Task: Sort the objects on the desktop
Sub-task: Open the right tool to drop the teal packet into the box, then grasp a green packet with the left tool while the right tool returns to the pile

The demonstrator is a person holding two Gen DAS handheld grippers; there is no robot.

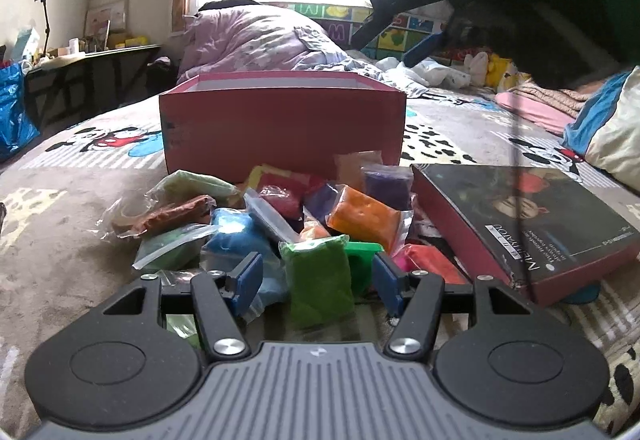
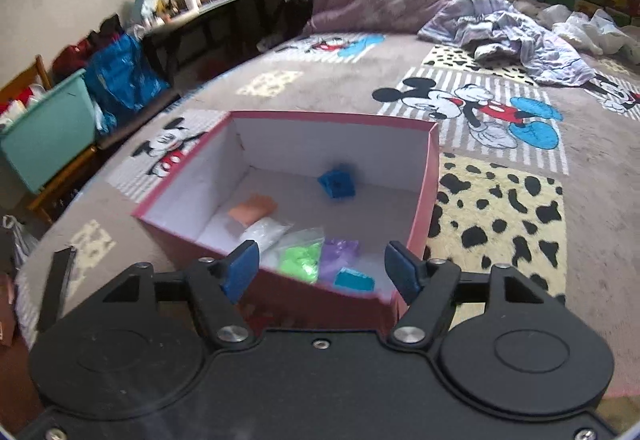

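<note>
- Here, a red box [image 2: 420,200] stands open on a bed [image 2: 320,80], so packets can be dropped in from above.
- Inside lie a blue cube [image 2: 337,181] and peach [image 2: 253,209], white, green [image 2: 301,256], purple and teal packets.
- The right gripper [image 2: 322,272] hovers over the box's near wall, jaws spread and holding nothing.
- The left gripper [image 1: 318,280] sits low before a pile of packets, jaws parted either side of a green packet [image 1: 320,280], not pinching it.
- A book [image 1: 532,224] lies just beside the pile.

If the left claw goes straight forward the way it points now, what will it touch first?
Most likely the green clay packet, which stands between the open fingers of the left claw. Behind it come the other packets, then the red box. Depth is hard to judge here.
</note>
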